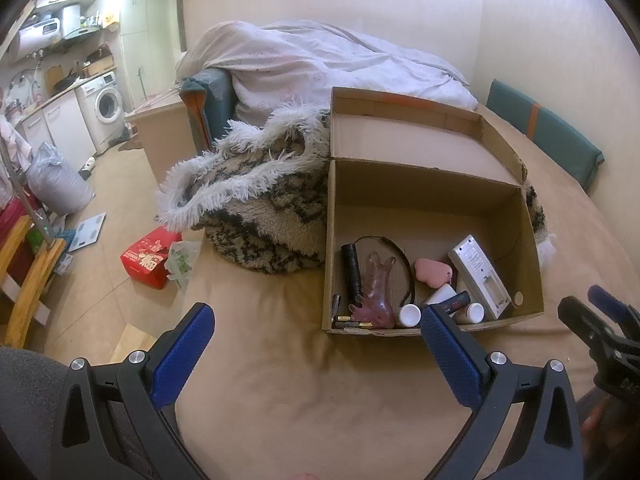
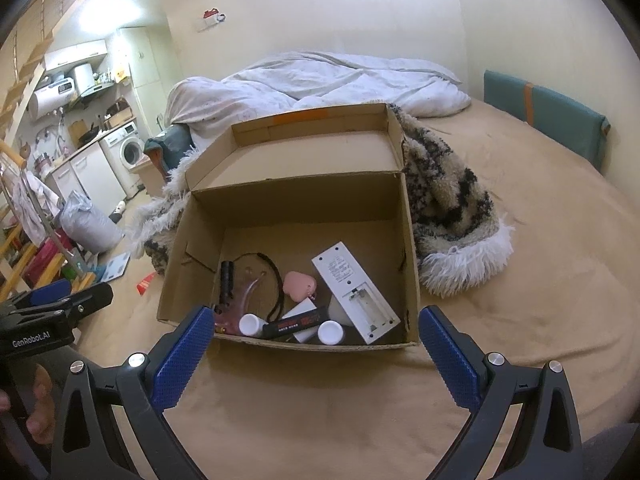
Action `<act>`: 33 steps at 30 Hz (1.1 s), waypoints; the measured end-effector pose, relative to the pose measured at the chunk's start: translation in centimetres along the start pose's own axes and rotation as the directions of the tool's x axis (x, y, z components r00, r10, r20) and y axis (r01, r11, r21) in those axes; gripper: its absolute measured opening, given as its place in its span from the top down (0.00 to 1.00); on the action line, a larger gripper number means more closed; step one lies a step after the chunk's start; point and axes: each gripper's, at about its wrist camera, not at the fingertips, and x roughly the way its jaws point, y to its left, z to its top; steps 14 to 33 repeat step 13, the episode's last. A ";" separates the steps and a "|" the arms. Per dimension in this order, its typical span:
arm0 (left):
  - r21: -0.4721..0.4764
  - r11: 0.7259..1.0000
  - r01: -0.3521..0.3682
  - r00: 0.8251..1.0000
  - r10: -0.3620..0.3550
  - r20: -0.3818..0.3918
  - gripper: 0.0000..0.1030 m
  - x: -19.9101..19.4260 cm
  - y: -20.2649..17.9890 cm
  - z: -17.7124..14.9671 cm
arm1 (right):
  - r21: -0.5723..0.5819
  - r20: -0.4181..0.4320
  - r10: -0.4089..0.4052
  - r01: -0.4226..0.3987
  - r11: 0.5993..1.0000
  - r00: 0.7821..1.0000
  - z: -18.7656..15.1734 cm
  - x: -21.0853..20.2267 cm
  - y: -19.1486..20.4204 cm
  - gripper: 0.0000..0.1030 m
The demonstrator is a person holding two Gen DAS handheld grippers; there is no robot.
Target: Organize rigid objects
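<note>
An open cardboard box (image 1: 424, 200) (image 2: 296, 204) sits on the tan bed sheet with its lid folded back. Inside lie a black flashlight (image 1: 353, 270) (image 2: 226, 280), a pinkish clear plastic piece (image 1: 374, 292), a black cord, a pink heart-shaped item (image 1: 432, 271) (image 2: 299, 285), a white remote with its battery bay uncovered (image 1: 480, 276) (image 2: 354, 292), two white caps (image 2: 331, 332) and a black-and-red tube (image 2: 296, 322). My left gripper (image 1: 316, 330) is open, empty, just short of the box's near wall. My right gripper (image 2: 316, 334) is open and empty at the same wall.
A shaggy patterned blanket (image 1: 260, 208) (image 2: 452, 200) lies against the box. A white duvet (image 1: 320, 64) is heaped behind. Green cushions (image 1: 548, 136) line the wall. Left of the bed the floor holds a red box (image 1: 150, 258), a bag and a wooden chair (image 1: 28, 276).
</note>
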 end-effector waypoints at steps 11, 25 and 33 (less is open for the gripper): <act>0.006 1.000 -0.005 1.000 0.005 -0.003 0.00 0.0 -0.1 0.0 | 0.006 0.001 0.001 -0.001 1.000 1.000 0.2 -0.1 -0.1 0.00; 0.006 1.000 0.002 1.000 -0.002 -0.003 0.00 0.0 0.0 0.0 | 0.007 0.000 0.001 -0.001 1.000 1.000 0.2 0.0 -0.1 0.00; 0.006 1.000 0.002 1.000 -0.002 -0.003 0.00 0.0 0.0 0.0 | 0.007 0.000 0.001 -0.001 1.000 1.000 0.2 0.0 -0.1 0.00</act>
